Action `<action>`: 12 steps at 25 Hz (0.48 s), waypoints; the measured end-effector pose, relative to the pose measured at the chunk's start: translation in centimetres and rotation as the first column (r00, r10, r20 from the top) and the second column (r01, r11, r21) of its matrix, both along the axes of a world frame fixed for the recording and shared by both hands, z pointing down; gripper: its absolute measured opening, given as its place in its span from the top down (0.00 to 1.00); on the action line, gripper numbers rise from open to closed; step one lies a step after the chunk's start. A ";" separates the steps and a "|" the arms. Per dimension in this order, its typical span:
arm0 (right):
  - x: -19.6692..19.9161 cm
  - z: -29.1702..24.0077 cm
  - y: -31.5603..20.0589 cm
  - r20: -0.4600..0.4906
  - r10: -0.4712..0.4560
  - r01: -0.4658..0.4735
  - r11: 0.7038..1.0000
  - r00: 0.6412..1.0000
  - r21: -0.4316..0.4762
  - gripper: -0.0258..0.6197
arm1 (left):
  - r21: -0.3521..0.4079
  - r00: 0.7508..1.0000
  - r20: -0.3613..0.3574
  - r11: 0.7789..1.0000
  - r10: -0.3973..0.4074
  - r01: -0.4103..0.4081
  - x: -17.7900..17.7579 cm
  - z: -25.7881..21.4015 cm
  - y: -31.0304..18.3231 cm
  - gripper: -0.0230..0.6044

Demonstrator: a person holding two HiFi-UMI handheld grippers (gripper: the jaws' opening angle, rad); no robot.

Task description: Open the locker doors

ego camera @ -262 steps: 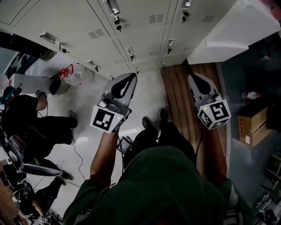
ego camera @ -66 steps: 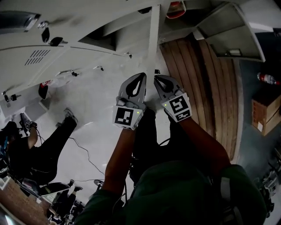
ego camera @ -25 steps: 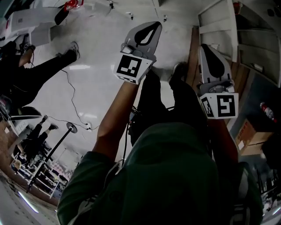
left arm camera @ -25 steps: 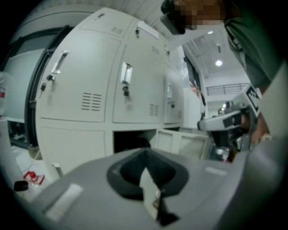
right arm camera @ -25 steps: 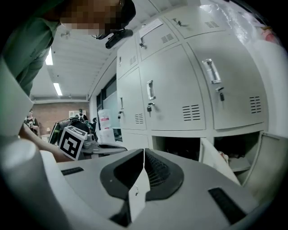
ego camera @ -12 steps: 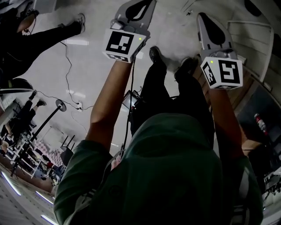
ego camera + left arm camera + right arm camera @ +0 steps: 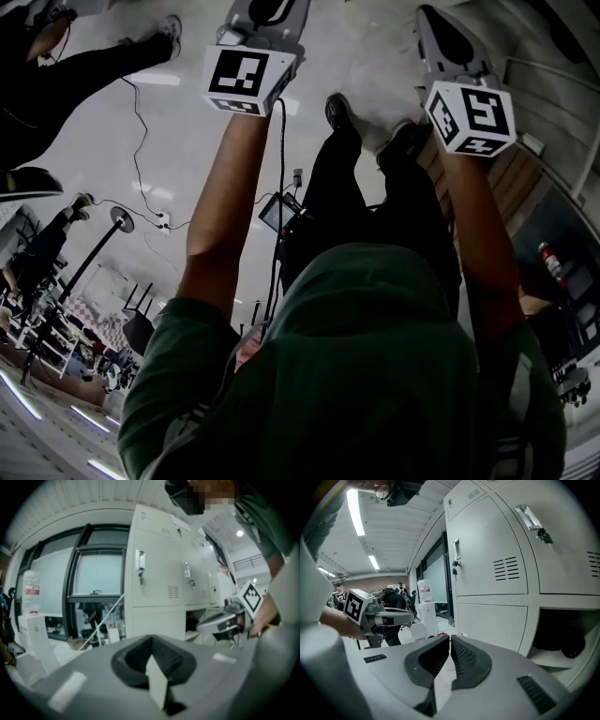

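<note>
One open locker (image 7: pixel 549 660) holds a dark object (image 7: pixel 566 646).

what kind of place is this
Probably a locker room or staff area in a workplace. There is a bank of pale metal lockers with vents and keyed handles, one lower compartment standing open, a large window beside them, and strip lights overhead.

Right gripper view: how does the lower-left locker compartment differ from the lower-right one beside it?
The lower-left pale metal locker compartment is covered by a flat closed door; the lower-right compartment has no door across it. The lower-left one's contents are hidden; the lower-right one shows a dark rounded object inside. Both sit beneath vented upper doors.
</note>
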State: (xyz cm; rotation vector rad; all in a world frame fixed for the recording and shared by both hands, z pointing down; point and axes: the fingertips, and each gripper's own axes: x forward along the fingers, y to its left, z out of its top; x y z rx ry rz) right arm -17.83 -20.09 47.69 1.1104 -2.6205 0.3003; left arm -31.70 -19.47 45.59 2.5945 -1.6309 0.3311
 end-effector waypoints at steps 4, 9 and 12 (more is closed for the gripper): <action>-2.4 1.4 -1.5 -0.006 0.008 -0.008 1.000 1.000 -0.006 0.94 | 0.003 0.999 -0.018 1.000 -0.028 0.028 -2.5 1.0 -1.1 0.96; -5.7 4.1 -3.1 -0.010 0.016 -0.017 0.999 1.000 -0.044 0.94 | -0.019 0.997 -0.055 0.999 -0.049 0.048 -4.8 3.0 -2.4 0.96; -8.4 6.3 -4.2 -0.010 0.026 -0.027 0.996 1.000 -0.080 0.94 | -0.048 0.996 -0.071 0.997 -0.061 0.058 -6.7 4.7 -3.1 0.96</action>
